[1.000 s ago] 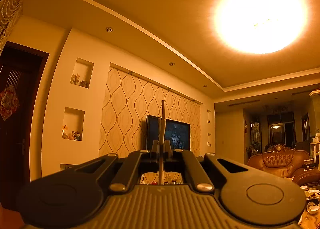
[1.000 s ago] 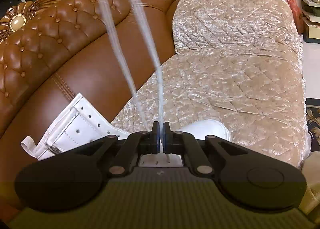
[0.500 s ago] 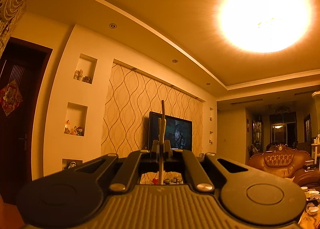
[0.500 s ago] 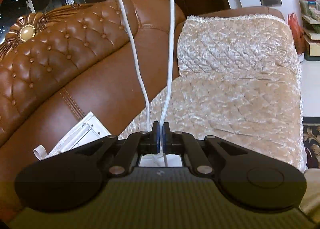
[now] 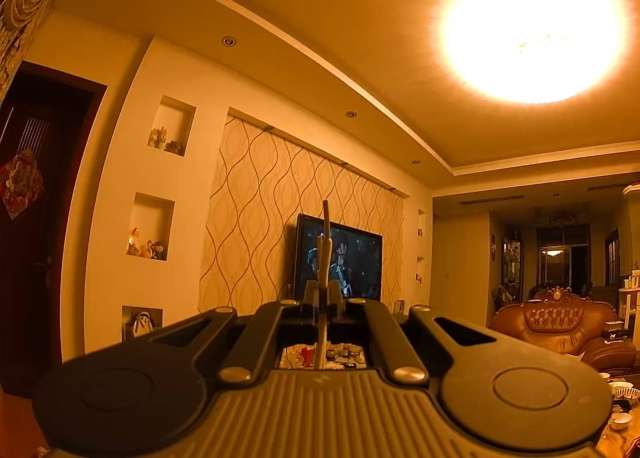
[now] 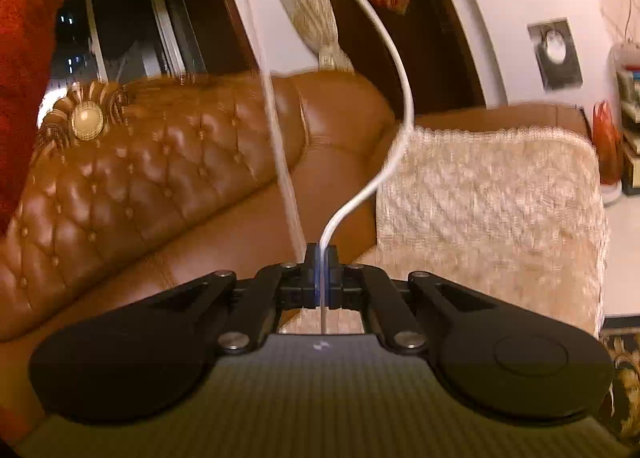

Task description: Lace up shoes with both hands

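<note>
Right wrist view: a brown tufted leather sofa (image 6: 168, 185) fills the left and centre, with a cream quilted cover (image 6: 488, 209) over its seat and back at the right edge. No shoe shows in either view, so where it lies cannot be told. A red sleeve (image 6: 20, 89) rises along the left border. The right gripper (image 6: 322, 278) has its jaws fully closed on a white shoelace (image 6: 402, 97), which leaves the fingertips, curves in a slack S and runs up out of the top of the frame; a second, blurred white strand (image 6: 276, 129) climbs nearly straight beside it, and whether it is the same lace cannot be told. In the left wrist view, the left gripper (image 5: 323, 298) points slightly upward toward a wall-mounted television (image 5: 340, 258) and is likewise closed, pinching a thin pale lace end (image 5: 325, 242) that stands upright past the fingertips, topped by a darker stiff tip. Handling judgement: the lace is light, limp and flat, with no stiffness except at the tip; it will slide through smooth pads under tension. Grip close to the tip for threading, and keep the span between the grippers lightly taut to prevent twisting or looping.
</note>
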Demonstrator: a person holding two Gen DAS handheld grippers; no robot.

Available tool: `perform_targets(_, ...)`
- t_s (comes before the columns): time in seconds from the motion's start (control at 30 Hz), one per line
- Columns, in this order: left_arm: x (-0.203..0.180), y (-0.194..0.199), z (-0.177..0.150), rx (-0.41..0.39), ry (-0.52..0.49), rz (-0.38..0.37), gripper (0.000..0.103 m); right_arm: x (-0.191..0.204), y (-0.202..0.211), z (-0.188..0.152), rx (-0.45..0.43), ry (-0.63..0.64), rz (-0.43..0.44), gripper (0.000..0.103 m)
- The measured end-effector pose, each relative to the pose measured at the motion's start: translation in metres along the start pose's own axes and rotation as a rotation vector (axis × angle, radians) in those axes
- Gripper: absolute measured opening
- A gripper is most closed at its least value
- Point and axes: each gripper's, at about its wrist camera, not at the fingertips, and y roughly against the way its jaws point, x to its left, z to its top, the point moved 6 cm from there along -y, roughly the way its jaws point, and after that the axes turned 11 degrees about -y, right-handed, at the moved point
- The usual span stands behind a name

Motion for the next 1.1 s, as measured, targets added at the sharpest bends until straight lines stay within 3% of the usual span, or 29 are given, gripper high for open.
perform_targets(0.13,0.006,0.002,-0.007,0.005,0.016,-0.003,0.002,0.013,0.000,0.021,-0.022,0.051,-0.002,0.003)
perform_targets(0.37,0.018,0.001,-0.020,0.023,0.043,-0.011,0.002,0.011,0.002,0.028,-0.058,0.041,-0.032,0.003)
perform_targets(0.57,0.023,-0.001,-0.027,0.020,0.055,-0.026,0.002,0.012,-0.002,0.031,-0.004,0.069,-0.065,0.004)
perform_targets(0.63,0.026,0.001,-0.026,0.014,0.054,-0.023,0.002,0.018,0.000,0.037,-0.018,0.122,-0.069,0.007)
perform_targets(0.73,0.029,0.005,-0.024,0.009,0.052,-0.017,0.002,0.025,-0.002,0.048,0.023,0.237,-0.122,0.035)
perform_targets(0.83,0.032,0.009,-0.023,0.008,0.048,-0.016,0.002,0.032,0.009,0.066,0.011,0.315,-0.138,0.042)
perform_targets(1.1,0.025,0.010,-0.028,0.010,0.060,-0.056,0.002,0.098,0.066,0.168,-0.298,0.375,0.024,0.042)
